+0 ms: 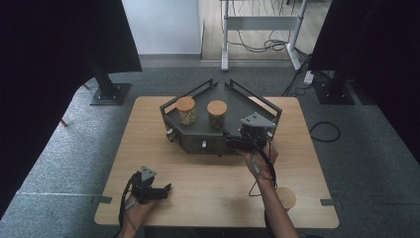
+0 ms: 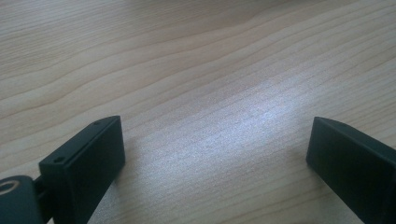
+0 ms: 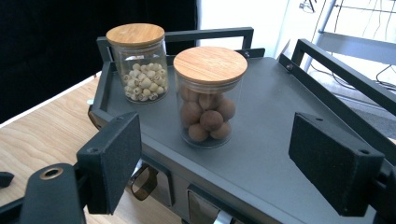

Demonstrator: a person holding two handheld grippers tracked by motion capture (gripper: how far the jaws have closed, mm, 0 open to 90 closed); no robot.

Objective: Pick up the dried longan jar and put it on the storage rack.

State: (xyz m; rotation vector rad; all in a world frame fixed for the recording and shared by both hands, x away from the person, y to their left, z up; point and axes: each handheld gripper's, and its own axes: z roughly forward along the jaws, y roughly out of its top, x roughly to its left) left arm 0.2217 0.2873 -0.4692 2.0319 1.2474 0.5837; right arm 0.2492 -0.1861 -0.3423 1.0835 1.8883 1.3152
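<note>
At frame center, the right gripper (image 1: 236, 139), jaws released and empty, hovers at the dark tray's (image 1: 198, 130) front edge facing the nearest jar (image 3: 208, 97); likely next: advance and clench around it.

A round wooden disc (image 1: 287, 198) is lying near the desk's (image 1: 208, 173) front right corner; a black cable (image 1: 324, 131) is coiling on the carpet (image 1: 366, 163).

Lab, black curtains (image 1: 59, 39), cabled desk frame (image 1: 260, 29)
</note>
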